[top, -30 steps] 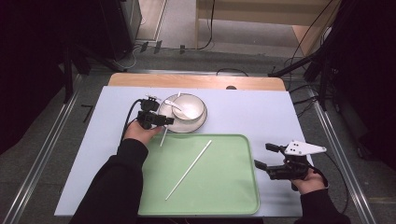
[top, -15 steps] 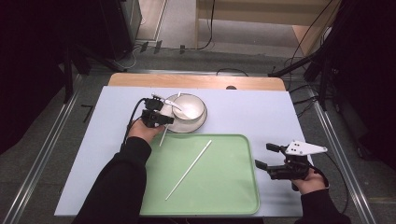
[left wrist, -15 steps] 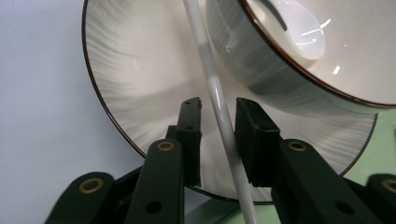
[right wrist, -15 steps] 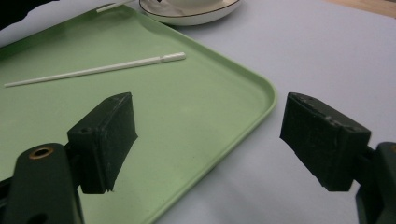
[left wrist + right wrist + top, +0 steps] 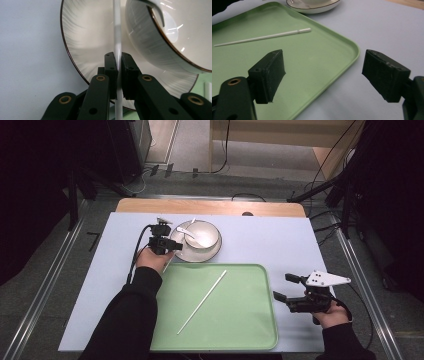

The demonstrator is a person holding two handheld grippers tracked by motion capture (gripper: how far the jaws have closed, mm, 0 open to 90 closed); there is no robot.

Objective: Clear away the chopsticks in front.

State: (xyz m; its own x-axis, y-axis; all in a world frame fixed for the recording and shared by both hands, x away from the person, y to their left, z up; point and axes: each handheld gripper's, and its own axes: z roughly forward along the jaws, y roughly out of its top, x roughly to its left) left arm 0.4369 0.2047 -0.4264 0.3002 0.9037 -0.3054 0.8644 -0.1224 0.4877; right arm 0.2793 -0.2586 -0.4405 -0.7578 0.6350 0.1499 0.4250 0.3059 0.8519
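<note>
1. Pale blue table [image 5: 260, 245] carries everything.
2. Green tray [image 5: 240, 320], at 6 o'clock from the bowl, already holds one white chopstick [image 5: 202, 302], likely the collecting spot.
3. White bowl [image 5: 202, 236] sits on its saucer [image 5: 87, 37].
4. Left gripper [image 5: 172, 246] has just closed on the second chopstick [image 5: 117, 37] (resting on the saucer), ready for lifting.
5. Right gripper [image 5: 285, 287], jaws apart and empty, waits at the tray's 3 o'clock.

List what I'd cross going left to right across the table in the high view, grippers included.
Left gripper, shut on a white chopstick → bowl on its plate → second chopstick on the green tray → open right gripper.
</note>
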